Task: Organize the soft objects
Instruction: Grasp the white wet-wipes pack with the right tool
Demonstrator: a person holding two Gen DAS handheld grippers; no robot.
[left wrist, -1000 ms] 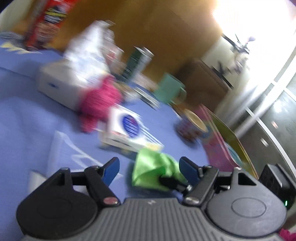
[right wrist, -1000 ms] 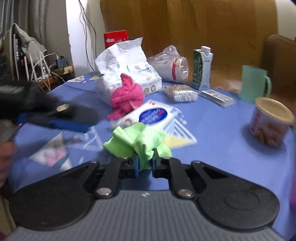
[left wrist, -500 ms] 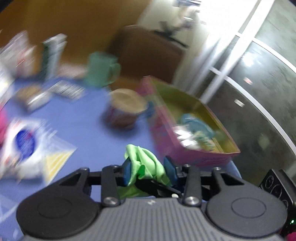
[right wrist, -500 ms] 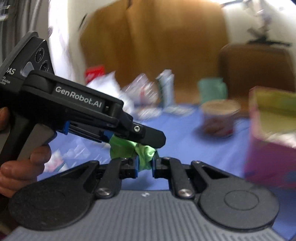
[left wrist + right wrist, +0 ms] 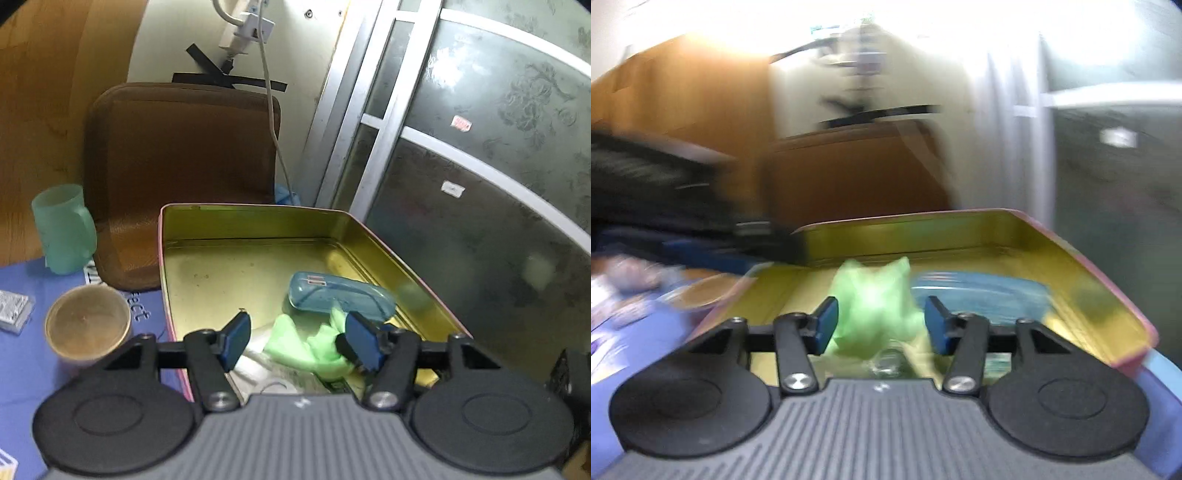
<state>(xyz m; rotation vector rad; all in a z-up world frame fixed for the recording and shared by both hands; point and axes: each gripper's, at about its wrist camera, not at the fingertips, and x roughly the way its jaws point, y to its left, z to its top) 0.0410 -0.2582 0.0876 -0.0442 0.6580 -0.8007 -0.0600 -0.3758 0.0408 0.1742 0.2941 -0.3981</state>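
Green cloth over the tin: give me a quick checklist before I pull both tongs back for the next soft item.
1. Left tongs open: ok, just opened.
2. Right tongs open: ok, just opened.
3. Green cloth inside the tin: ok.
4. Cloth free of the left pads: cannot tell; it lies close to the right-hand pad.
5. Cloth free of the right pads: cannot tell, view blurred.
6. Blue case undisturbed: cannot tell; the cloth lies against it.

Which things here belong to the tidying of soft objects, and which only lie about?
Belong to the job:
- green cloth, in the tin
- pink tin, open
- left gripper and right gripper, fingers apart around the cloth, just opened

Lying about:
- blue case in the tin
- green mug
- round tub
- brown chair
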